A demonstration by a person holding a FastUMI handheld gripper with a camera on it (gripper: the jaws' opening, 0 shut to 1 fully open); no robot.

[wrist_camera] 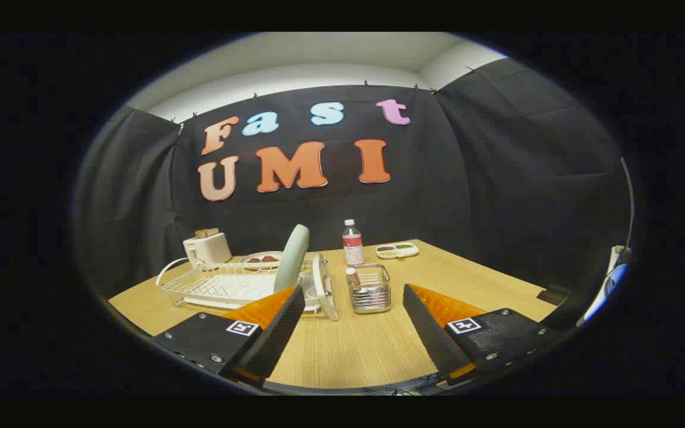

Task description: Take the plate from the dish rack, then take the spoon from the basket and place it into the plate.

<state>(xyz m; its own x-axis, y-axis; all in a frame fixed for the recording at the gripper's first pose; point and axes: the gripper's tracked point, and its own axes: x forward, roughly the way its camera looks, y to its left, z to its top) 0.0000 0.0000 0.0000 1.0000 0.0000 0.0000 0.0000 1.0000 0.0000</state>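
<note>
Wooden table (pixel 485 279) and what it carries

Dish rack (pixel 223 285), wire basket (pixel 370 289), bottle (pixel 352 242), toaster (pixel 207 248), a small plate (pixel 261 259) and a divided tray (pixel 397 250) stand on it.

plate (pixel 292 258): pale green, upright on edge in the white wire rack (pixel 223 285)
basket (pixel 369 289): wire, just right of rack; spoon inside cannot be made out

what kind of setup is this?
Likely a staged kitchen tabletop in a cloth-walled booth: a wooden table carries a dish rack with a plate standing in it, a toaster and a wire basket. The gripper is open, holding nothing.
</note>
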